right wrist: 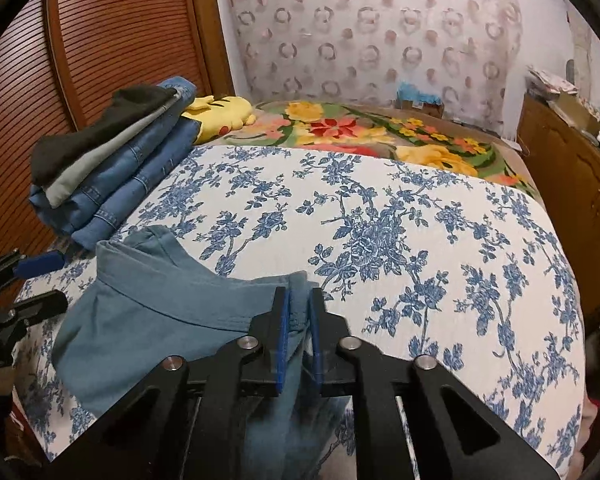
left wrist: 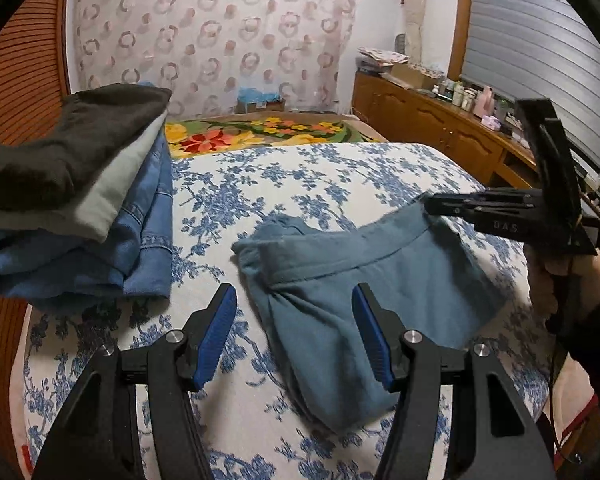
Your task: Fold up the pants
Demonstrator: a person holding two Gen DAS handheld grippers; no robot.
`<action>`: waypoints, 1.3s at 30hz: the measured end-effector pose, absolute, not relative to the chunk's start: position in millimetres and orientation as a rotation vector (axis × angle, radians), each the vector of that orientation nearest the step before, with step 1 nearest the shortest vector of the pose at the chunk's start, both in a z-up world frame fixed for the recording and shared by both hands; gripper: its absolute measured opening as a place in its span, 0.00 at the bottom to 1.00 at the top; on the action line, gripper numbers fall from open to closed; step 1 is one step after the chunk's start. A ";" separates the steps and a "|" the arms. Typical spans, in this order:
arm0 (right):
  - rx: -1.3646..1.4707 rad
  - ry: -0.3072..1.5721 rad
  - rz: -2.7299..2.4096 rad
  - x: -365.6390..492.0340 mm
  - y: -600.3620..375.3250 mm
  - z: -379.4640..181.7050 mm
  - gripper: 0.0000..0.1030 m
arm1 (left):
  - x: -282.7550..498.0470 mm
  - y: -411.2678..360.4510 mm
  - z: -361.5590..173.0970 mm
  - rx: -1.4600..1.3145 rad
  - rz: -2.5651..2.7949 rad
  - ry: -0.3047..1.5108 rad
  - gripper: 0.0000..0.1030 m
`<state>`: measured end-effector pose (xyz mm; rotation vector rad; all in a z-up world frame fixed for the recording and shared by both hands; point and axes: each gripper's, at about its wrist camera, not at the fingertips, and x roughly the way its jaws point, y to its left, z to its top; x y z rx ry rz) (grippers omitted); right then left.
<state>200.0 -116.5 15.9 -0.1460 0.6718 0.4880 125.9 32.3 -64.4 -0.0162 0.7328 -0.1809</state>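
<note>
The right gripper [right wrist: 299,300] had its jaws pinching the soft, creased teal pants [left wrist: 340,280]; the left gripper [left wrist: 294,300] stood wide, empty.

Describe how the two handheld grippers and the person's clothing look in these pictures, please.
Both are black plastic two-finger tools. The left gripper has angular black fingers faced with ribbed blue pads, and round silver pivot pins on its linkage. The right gripper has the same build; in the left wrist view its body bears pale lettering, and a thin black cable hangs beneath. The person wears a dark sleeve.
</note>
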 end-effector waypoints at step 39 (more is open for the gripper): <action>-0.100 0.735 0.539 98.8 -162.5 -6.3 0.31 | 82.9 21.4 -104.0 0.003 -0.241 0.832 0.46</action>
